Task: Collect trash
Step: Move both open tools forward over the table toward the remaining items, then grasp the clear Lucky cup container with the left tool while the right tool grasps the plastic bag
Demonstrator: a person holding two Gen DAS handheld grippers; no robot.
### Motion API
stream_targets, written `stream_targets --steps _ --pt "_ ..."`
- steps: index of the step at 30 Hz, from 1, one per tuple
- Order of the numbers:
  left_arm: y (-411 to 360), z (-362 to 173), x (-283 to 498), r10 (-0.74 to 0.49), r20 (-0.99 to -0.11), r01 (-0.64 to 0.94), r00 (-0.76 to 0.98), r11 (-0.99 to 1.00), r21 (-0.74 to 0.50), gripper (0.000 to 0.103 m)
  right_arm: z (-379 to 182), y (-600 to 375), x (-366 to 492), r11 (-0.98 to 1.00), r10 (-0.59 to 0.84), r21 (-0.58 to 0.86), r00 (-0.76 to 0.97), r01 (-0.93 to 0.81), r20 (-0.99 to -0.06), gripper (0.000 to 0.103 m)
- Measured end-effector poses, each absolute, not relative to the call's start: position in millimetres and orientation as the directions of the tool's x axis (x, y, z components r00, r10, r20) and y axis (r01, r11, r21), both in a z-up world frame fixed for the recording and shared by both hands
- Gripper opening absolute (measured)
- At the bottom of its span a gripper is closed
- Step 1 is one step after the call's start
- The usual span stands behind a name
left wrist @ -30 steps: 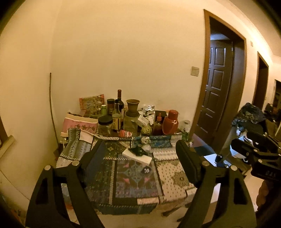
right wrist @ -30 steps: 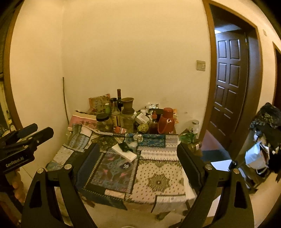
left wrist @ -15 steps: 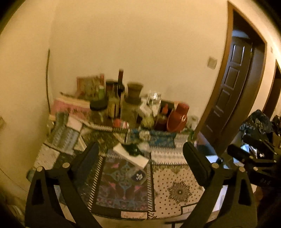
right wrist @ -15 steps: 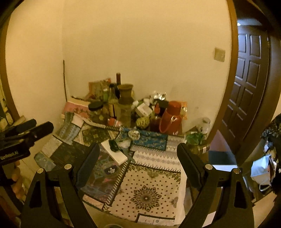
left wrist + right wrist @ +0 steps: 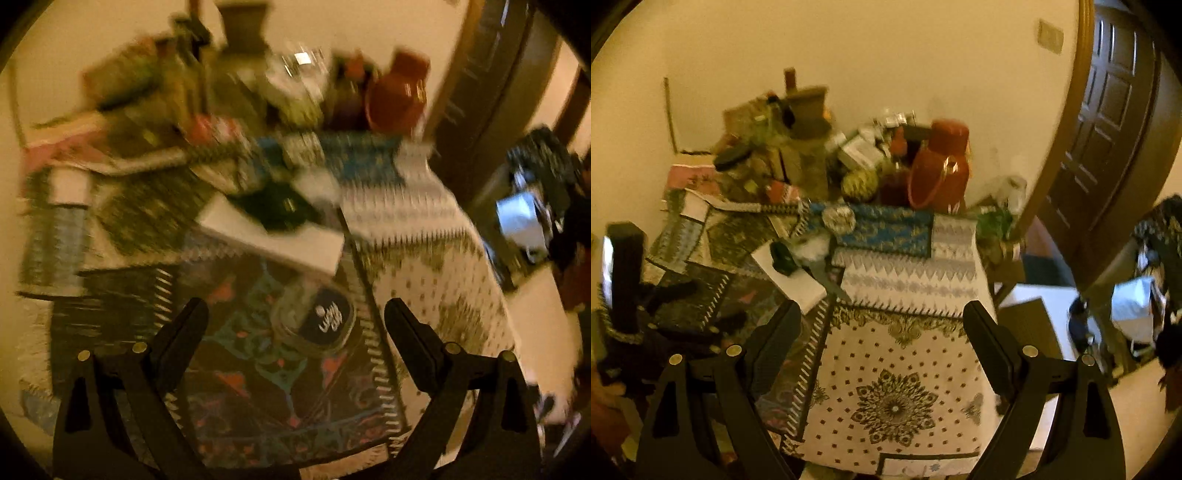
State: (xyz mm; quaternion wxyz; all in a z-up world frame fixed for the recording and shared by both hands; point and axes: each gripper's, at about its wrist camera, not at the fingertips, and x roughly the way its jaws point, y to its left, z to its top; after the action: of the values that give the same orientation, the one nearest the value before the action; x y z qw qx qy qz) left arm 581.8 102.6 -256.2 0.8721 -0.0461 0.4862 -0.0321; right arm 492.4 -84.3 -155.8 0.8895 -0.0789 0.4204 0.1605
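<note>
A small dark packet with white lettering (image 5: 325,317) lies on the patterned tablecloth (image 5: 258,387) just ahead of my left gripper (image 5: 295,317), which is open and empty. Beyond it a white box (image 5: 273,240) carries a dark green crumpled wrapper (image 5: 277,210); both also show in the right wrist view, the box (image 5: 794,277) and the wrapper (image 5: 783,258). My right gripper (image 5: 881,317) is open and empty above the white dotted part of the cloth (image 5: 905,369). The left gripper appears at that view's left edge (image 5: 624,280). The left view is blurred.
Bottles, jars, a red thermos (image 5: 942,166) and boxes crowd the back of the table against the wall. A crumpled white scrap (image 5: 812,245) lies by the box. A dark door (image 5: 1108,129) stands at the right. A white bag (image 5: 1134,310) hangs at far right.
Both grippers have moved forward and down toward the table. The dark packet now sits close between the left gripper's fingers. Both stay open.
</note>
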Motion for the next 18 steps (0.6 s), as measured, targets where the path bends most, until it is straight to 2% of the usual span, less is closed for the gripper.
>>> stream_targets --steps 3,12,14,18 --pt "94.5 -283.2 594.5 -0.152 -0.874 0.076 0.461 0.988 -0.131 0.097 -173.3 -81.7 504.2 0.945 0.205 0.018 0.548 -0.326 -0.811 0.088" --pt "64.5 -325.6 617.1 -0.111 -0.903 0.207 0.415 0.978 -0.025 0.096 -214.2 -81.9 525.4 0.954 0.200 0.068 0.448 -0.294 -0.872 0.088" --pt "60.3 -330.6 617.9 -0.097 -0.906 0.233 0.412 0.973 0.002 0.087 -219.0 -81.0 529.2 0.948 0.212 0.078 0.427 -0.310 -0.879 0.088" --pt "64.6 -333.4 616.0 -0.117 -0.902 0.251 0.416 0.968 -0.009 0.079 -228.4 -70.8 537.9 0.923 0.245 0.094 0.380 -0.374 -0.892 0.088"
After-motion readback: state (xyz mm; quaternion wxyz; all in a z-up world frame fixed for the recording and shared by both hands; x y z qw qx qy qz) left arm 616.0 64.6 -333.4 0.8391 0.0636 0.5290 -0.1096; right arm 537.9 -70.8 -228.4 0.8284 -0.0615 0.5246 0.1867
